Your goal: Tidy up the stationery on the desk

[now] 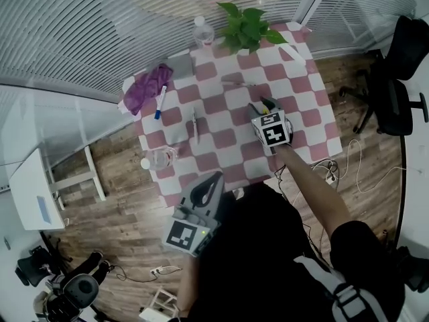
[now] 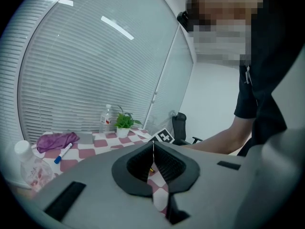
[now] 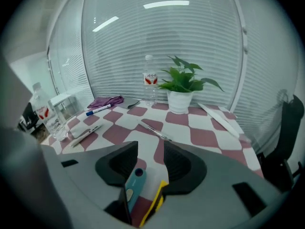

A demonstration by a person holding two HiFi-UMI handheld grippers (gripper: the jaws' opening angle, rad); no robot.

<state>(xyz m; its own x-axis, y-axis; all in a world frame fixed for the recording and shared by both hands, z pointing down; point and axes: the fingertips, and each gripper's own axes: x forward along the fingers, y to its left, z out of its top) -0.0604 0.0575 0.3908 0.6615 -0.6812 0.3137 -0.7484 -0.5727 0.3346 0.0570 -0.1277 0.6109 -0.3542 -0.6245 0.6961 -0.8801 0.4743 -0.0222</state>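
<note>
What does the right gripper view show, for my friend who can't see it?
The right gripper's jaws stand apart, with a teal tool and a yellow thing showing low between them. Beyond lies a red-and-white checked table with a potted plant, water bottle, a marker and a purple cloth.

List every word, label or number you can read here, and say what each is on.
No readable text.
Water bottle label: red and white, print too small.
Marker pen: print too blurred.
Cube on the right hand-held gripper: a square pattern, no words.
</note>
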